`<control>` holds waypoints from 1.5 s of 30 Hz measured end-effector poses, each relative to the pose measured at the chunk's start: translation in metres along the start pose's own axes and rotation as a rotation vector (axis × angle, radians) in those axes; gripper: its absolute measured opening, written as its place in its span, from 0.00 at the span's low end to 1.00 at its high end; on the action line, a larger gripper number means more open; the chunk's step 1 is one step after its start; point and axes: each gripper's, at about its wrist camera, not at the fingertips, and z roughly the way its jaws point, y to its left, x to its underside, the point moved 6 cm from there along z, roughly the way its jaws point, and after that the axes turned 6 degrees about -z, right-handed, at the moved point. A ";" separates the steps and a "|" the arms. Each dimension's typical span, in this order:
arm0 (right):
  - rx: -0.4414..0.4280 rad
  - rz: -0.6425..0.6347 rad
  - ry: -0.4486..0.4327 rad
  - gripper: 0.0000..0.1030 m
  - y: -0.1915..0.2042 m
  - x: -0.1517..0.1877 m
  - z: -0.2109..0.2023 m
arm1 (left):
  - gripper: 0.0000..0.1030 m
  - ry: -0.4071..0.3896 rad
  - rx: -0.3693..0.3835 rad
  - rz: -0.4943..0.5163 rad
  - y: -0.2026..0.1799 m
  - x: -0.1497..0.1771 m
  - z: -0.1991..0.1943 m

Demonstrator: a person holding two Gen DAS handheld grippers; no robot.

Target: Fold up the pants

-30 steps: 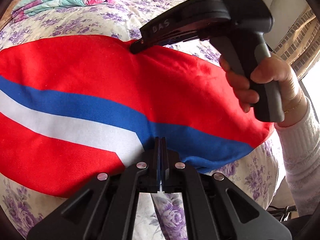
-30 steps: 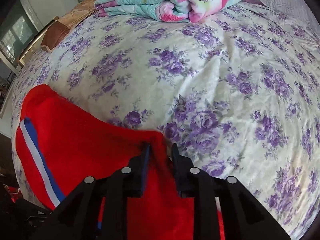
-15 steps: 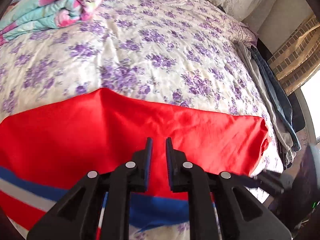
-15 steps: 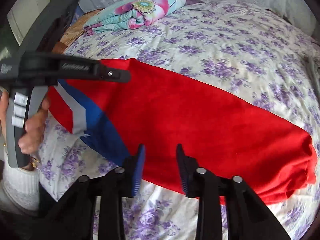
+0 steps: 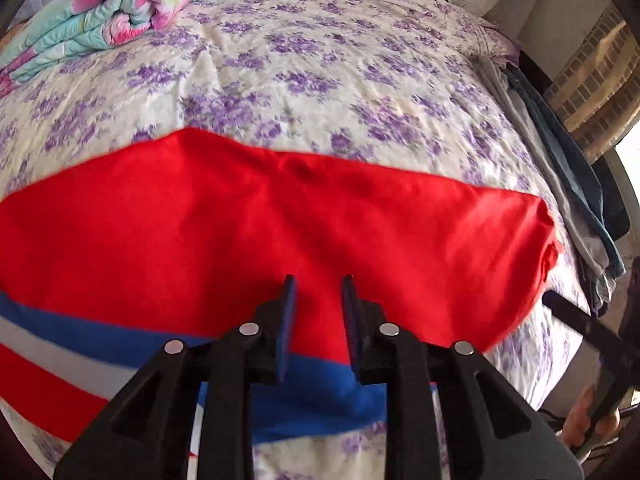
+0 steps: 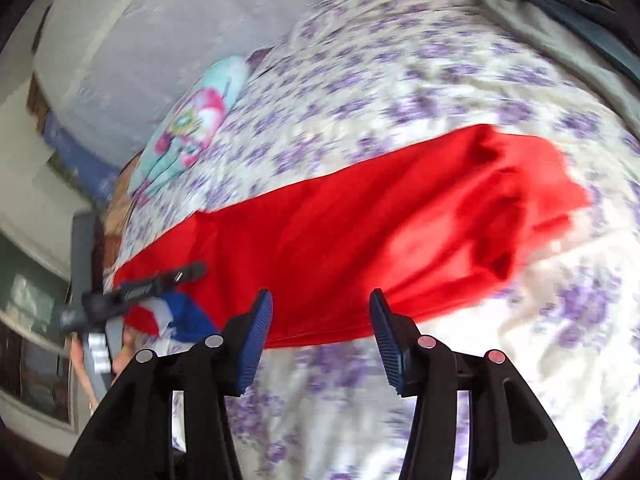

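Observation:
Red pants (image 5: 248, 236) with a blue and white side stripe (image 5: 80, 344) lie folded lengthwise across the bed. My left gripper (image 5: 318, 300) is open and empty, just above the pants near the stripe. The pants also show in the blurred right wrist view (image 6: 360, 240), with the bunched end at the right. My right gripper (image 6: 320, 320) is wide open and empty, held above the near edge of the pants. The left gripper (image 6: 136, 292) shows at the far left of that view, over the striped end.
The bed has a cream sheet with purple flowers (image 5: 320, 72). A folded flowered quilt (image 5: 112, 12) lies at the far left. Grey and blue garments (image 5: 560, 168) hang at the right edge of the bed. A brick wall (image 5: 592, 80) stands beyond.
Both grippers let go of the pants and opened. The left one pulled back over the striped side. The right one swung round to the near edge and opened wider.

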 end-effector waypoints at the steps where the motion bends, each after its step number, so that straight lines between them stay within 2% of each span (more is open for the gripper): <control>1: 0.026 0.039 -0.012 0.49 -0.018 -0.001 -0.009 | 0.24 0.009 0.011 -0.003 0.000 0.011 0.001; 4: 0.038 0.138 -0.034 0.50 -0.056 0.001 -0.021 | 0.24 -0.011 -0.016 0.009 -0.001 0.033 0.004; 9: -0.051 0.246 -0.004 0.56 -0.079 0.002 -0.009 | 0.24 -0.056 -0.067 0.065 -0.005 0.043 0.001; 13: -0.063 0.303 0.026 0.56 -0.086 -0.001 0.012 | 0.24 -0.058 -0.040 0.064 -0.001 0.043 0.000; 17: -0.077 0.364 -0.002 0.56 -0.093 -0.011 0.021 | 0.24 -0.061 -0.010 0.059 0.002 0.044 0.000; 22: -0.121 0.429 -0.027 0.61 -0.099 -0.026 0.036 | 0.24 -0.068 -0.013 0.071 0.001 0.043 0.002; 23: -0.106 0.416 -0.036 0.57 -0.097 -0.028 0.036 | 0.24 -0.071 -0.016 0.075 0.001 0.043 0.002; 24: -0.074 0.408 -0.053 0.38 -0.097 -0.027 0.033 | 0.24 -0.073 -0.017 0.077 0.001 0.043 0.002; 25: -0.037 0.396 -0.059 0.28 -0.098 -0.025 0.031 | 0.24 -0.075 -0.017 0.079 0.001 0.044 0.002; 29: -0.088 0.438 -0.056 0.26 -0.112 -0.011 0.024 | 0.24 -0.076 -0.019 0.085 0.001 0.045 0.001; 32: -0.111 0.422 -0.059 0.23 -0.117 -0.005 0.025 | 0.24 -0.069 -0.016 0.075 -0.005 0.045 -0.004; 35: -0.102 0.376 -0.069 0.23 -0.115 -0.005 0.026 | 0.23 -0.027 0.069 0.083 -0.029 0.041 -0.007; 37: -0.089 0.348 -0.072 0.24 -0.113 -0.005 0.026 | 0.21 -0.022 0.094 0.090 -0.051 0.032 -0.009; 40: -0.091 0.326 -0.074 0.24 -0.112 -0.004 0.026 | 0.13 -0.040 0.129 0.080 -0.087 0.009 -0.007; 41: -0.094 0.325 -0.073 0.24 -0.112 -0.004 0.025 | 0.09 -0.034 0.153 0.066 -0.099 0.001 -0.002; 43: -0.100 0.325 -0.071 0.24 -0.113 -0.004 0.024 | 0.07 0.004 0.198 0.071 -0.129 -0.008 0.016; 45: -0.102 0.324 -0.071 0.24 -0.112 -0.003 0.024 | 0.07 0.036 0.168 0.114 -0.155 -0.009 0.040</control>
